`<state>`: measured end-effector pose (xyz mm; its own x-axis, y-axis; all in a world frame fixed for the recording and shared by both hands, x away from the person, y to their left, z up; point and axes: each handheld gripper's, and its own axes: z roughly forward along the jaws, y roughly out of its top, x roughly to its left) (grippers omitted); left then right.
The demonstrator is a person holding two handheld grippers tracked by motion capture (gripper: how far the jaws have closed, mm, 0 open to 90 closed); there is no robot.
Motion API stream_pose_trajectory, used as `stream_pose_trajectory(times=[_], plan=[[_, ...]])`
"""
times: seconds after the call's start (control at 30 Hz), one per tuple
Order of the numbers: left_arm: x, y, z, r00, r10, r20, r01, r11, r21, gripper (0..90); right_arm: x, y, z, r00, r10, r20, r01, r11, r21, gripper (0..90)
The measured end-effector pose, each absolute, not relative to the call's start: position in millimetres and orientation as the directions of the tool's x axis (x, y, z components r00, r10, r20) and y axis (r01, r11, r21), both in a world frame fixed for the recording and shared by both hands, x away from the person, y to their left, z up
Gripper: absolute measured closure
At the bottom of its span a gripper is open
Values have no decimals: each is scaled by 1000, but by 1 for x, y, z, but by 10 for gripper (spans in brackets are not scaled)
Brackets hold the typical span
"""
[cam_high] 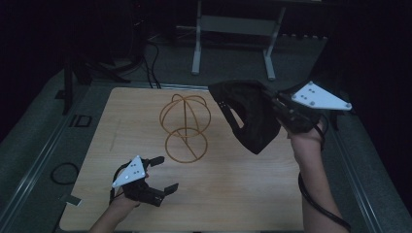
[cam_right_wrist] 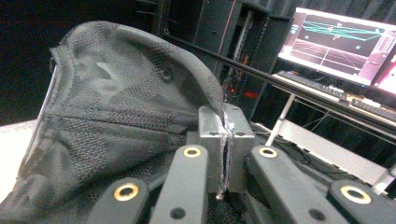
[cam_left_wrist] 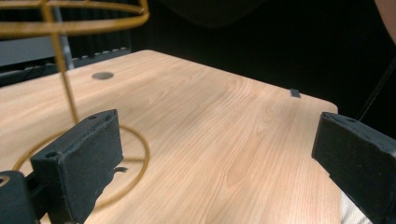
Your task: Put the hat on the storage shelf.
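cap (cam_high: 250, 114): black mesh cap, held up over table's far right part, clear of the top, hanging from right gripper (cam_high: 277, 104).
R jaws: pinched tight on cap's edge; right gripper view shows fabric (cam_right_wrist: 116, 116) squeezed between pads.
L gripper (cam_high: 163, 172): low over near-left of table (cam_high: 243, 194), jaws wide, nothing between.
wire stand (cam_high: 183, 127): gold wire ball on a ring base, mid-table, between the 2 grippers, beside cap.
L gripper view: ring base (cam_left_wrist: 140, 154) lies just behind one pad; round hole in tabletop (cam_left_wrist: 102, 75).
R gripper view: lit monitor (cam_right_wrist: 345, 42) on desk behind.
Floor: cable loop (cam_high: 64, 173) left of table.
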<state>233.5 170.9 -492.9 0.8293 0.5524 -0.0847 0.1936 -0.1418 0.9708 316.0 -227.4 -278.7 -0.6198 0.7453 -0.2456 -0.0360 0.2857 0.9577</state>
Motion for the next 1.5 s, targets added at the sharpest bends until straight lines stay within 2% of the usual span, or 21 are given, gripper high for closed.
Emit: stream_pose_trajectory(times=[0.43, 0.77, 0.97, 1.2, 1.5], plan=[[210, 210, -529, 754, 649, -101, 244, -134, 960, 23, 356, -165, -275, -616, 732, -290, -19, 355, 935, 882], [206, 220, -530, 742, 660, -119, 249, -106, 963, 24, 363, -124, -282, -637, 709, -302, -13, 382, 924, 881], [207, 223, -533, 741, 658, -137, 257, -89, 962, 24, 372, -99, -296, -672, 674, -307, 34, 442, 896, 878], [207, 224, -535, 740, 658, -139, 265, -96, 959, 24, 375, -84, -310, -698, 638, -325, 55, 500, 864, 872], [209, 226, -539, 734, 663, -148, 276, -91, 957, 24, 379, -70, -319, -737, 608, -296, 81, 515, 853, 827]])
